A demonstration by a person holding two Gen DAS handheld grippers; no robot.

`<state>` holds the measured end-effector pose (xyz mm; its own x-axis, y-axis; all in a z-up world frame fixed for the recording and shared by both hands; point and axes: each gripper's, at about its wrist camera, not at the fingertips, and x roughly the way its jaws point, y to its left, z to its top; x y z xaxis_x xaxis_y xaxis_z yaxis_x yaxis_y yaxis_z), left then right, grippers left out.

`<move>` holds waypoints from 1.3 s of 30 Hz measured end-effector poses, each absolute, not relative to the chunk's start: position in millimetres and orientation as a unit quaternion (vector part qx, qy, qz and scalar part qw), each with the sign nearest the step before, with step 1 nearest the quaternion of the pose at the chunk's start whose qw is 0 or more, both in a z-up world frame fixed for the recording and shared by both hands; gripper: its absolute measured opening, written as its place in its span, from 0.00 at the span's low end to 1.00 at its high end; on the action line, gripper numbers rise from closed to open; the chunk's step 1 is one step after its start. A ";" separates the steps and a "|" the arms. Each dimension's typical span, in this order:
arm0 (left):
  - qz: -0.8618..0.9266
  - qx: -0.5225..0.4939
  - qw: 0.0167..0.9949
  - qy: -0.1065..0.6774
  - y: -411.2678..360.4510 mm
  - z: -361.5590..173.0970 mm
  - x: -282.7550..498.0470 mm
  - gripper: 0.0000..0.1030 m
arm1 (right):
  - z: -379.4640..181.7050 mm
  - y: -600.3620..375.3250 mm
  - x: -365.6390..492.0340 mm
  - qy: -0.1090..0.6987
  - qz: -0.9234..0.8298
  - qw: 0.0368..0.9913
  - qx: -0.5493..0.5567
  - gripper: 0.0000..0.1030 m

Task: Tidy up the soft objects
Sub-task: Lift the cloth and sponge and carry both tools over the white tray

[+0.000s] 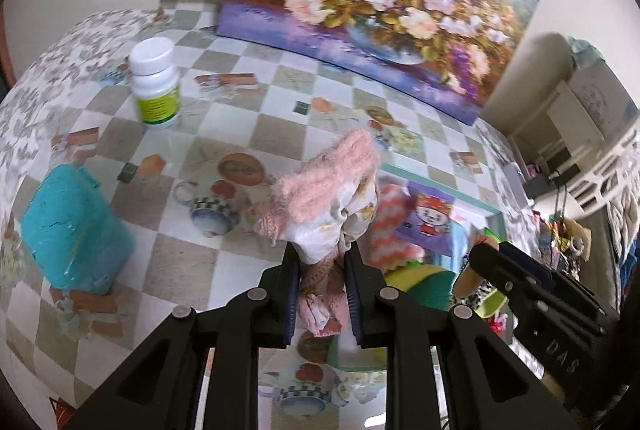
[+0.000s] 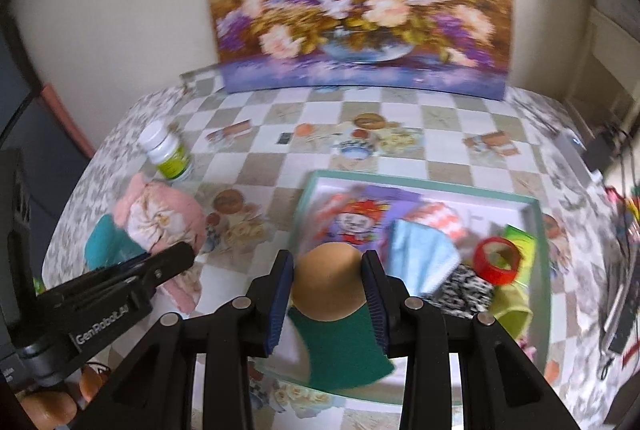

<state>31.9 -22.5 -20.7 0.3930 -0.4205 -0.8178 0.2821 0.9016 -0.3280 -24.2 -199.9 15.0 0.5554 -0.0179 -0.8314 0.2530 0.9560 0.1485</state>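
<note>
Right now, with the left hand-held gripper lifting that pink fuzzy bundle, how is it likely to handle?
Probably floppy: the pink fuzzy bundle sags and bunches around the left hand-held gripper. Likely light, since a narrow pinch carries it. Unlikely to slip, as the fuzzy knit should catch the pads.

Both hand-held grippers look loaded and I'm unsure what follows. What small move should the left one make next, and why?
Probably carry the pink cloth bundle sideways over the teal-rimmed tray. The left hand-held gripper is shut on it above the checkered tablecloth, while other soft items already lie in the tray.
</note>
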 end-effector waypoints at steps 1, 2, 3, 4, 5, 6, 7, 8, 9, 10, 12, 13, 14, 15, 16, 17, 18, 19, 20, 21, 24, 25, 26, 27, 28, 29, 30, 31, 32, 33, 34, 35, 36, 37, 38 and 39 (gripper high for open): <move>-0.218 -0.066 0.832 0.507 -25.6 -19.6 30.7 0.21 | 15.5 -204.5 -26.4 0.464 -0.083 0.872 0.132 0.37; -0.223 -0.064 0.832 0.505 -27.8 -18.6 29.8 0.21 | 15.7 -210.8 -29.0 0.462 -0.091 0.871 0.138 0.37; -0.227 -0.062 0.832 0.502 -29.7 -17.6 28.4 0.21 | 15.8 -217.9 -32.0 0.461 -0.100 0.870 0.145 0.37; -0.233 -0.061 0.833 0.498 -32.7 -15.8 27.1 0.21 | 15.8 -225.3 -35.0 0.459 -0.110 0.869 0.151 0.37; -0.238 -0.059 0.834 0.495 -35.4 -14.1 25.8 0.21 | 15.6 -230.6 -37.2 0.458 -0.117 0.868 0.155 0.37; -0.244 -0.056 0.834 0.491 -38.4 -12.6 24.3 0.21 | 15.3 -237.9 -40.1 0.457 -0.127 0.866 0.160 0.37; -0.250 -0.053 0.835 0.488 -41.7 -11.2 22.5 0.21 | 14.9 -244.4 -42.4 0.456 -0.136 0.864 0.165 0.37; -0.255 -0.051 0.835 0.485 -45.2 -10.1 21.0 0.21 | 14.4 -250.8 -45.1 0.456 -0.144 0.862 0.169 0.37; -0.260 -0.048 0.835 0.482 -48.8 -9.0 19.4 0.21 | 13.4 -259.4 -48.5 0.456 -0.154 0.859 0.177 0.37; -0.265 -0.044 0.835 0.479 -53.7 -7.7 17.3 0.21 | 12.3 -265.4 -51.1 0.456 -0.160 0.856 0.183 0.37; -0.279 -0.035 0.836 0.472 -65.0 -4.8 12.0 0.21 | 8.7 -278.3 -55.6 0.457 -0.172 0.850 0.197 0.37; -0.286 -0.029 0.836 0.468 -72.1 -3.2 8.7 0.21 | 6.5 -283.7 -57.5 0.459 -0.177 0.847 0.202 0.37; -0.294 -0.023 0.835 0.464 -79.3 -1.8 5.3 0.21 | 4.4 -287.8 -58.9 0.460 -0.181 0.845 0.206 0.37; -0.303 -0.015 0.834 0.460 -87.4 -0.9 1.6 0.21 | 1.9 -293.7 -60.9 0.462 -0.186 0.841 0.212 0.37; -0.309 -0.009 0.834 0.457 -92.4 -0.5 -1.0 0.21 | 0.2 -297.8 -63.2 0.463 -0.190 0.838 0.217 0.37; -0.318 0.001 0.833 0.453 -101.0 -0.1 -5.0 0.21 | -1.4 -301.7 -65.0 0.463 -0.192 0.837 0.220 0.37; -0.326 0.012 0.832 0.449 -109.6 0.4 -8.3 0.21 | -2.5 -304.6 -66.5 0.464 -0.194 0.835 0.222 0.37; -0.332 0.022 0.831 0.445 -117.3 0.4 -11.4 0.21 | -3.5 -307.2 -67.6 0.464 -0.195 0.834 0.224 0.37; -0.337 0.030 0.830 0.443 -123.2 0.0 -13.8 0.21 | -3.9 -308.3 -68.6 0.465 -0.196 0.834 0.224 0.37; -0.341 0.037 0.829 0.442 -128.8 -1.0 -16.0 0.21 | -4.8 -309.9 -69.5 0.465 -0.197 0.833 0.225 0.37; -0.357 0.055 0.817 0.449 -146.7 -8.6 -23.4 0.21 | -6.3 -314.3 -71.8 0.465 -0.200 0.832 0.228 0.37; -0.361 0.060 0.812 0.454 -152.7 -12.8 -25.5 0.21 | -6.6 -315.7 -72.8 0.465 -0.202 0.831 0.228 0.37; -0.362 0.063 0.810 0.458 -156.4 -15.5 -26.7 0.21 | -7.0 -317.6 -73.7 0.466 -0.204 0.830 0.229 0.37; -0.363 0.065 0.807 0.461 -159.5 -18.3 -27.9 0.21 | -7.9 -319.6 -75.1 0.467 -0.205 0.829 0.229 0.37; -0.366 0.065 0.803 0.466 -163.1 -21.7 -28.4 0.21 | -8.4 -321.0 -75.4 0.468 -0.206 0.828 0.229 0.37; -0.367 0.062 0.801 0.470 -165.0 -24.1 -28.1 0.21 | -9.4 -322.9 -76.5 0.469 -0.207 0.827 0.230 0.37; -0.366 0.060 0.799 0.473 -166.7 -26.3 -27.6 0.21 | -10.0 -324.1 -77.2 0.470 -0.208 0.826 0.231 0.37; -0.366 0.057 0.797 0.477 -168.5 -28.9 -26.5 0.21 | -11.1 -325.8 -78.3 0.472 -0.210 0.824 0.231 0.37; -0.365 0.056 0.797 0.479 -169.8 -30.4 -26.1 0.21 | -12.3 -327.2 -78.8 0.474 -0.211 0.822 0.232 0.37; -0.363 0.055 0.796 0.481 -171.3 -32.4 -25.0 0.21 | -13.8 -328.2 -79.3 0.478 -0.213 0.820 0.232 0.37; -0.363 0.053 0.794 0.485 -172.6 -35.4 -24.1 0.21 | -15.1 -328.6 -79.8 0.481 -0.214 0.818 0.233 0.37; -0.362 0.051 0.793 0.487 -173.4 -37.2 -23.0 0.21 | -17.7 -329.4 -80.0 0.486 -0.215 0.814 0.233 0.37; -0.362 0.050 0.792 0.489 -174.7 -38.8 -22.1 0.21 | -19.5 -329.3 -79.8 0.490 -0.214 0.812 0.233 0.37; -0.359 0.051 0.791 0.492 -176.2 -41.3 -21.1 0.21 | -21.8 -328.7 -79.2 0.494 -0.214 0.810 0.233 0.37; -0.357 0.051 0.791 0.494 -177.2 -43.2 -20.4 0.21 | -24.0 -327.9 -78.6 0.499 -0.212 0.807 0.232 0.37; -0.356 0.052 0.790 0.497 -177.9 -45.4 -19.6 0.21 | -26.9 -326.5 -77.6 0.506 -0.210 0.804 0.231 0.37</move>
<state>-19.6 -177.9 -45.4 0.2530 -0.5106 -0.8218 0.6130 0.7418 -0.2721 -77.6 -326.5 -26.9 0.3993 -0.1043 -0.9108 0.5714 0.8052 0.1583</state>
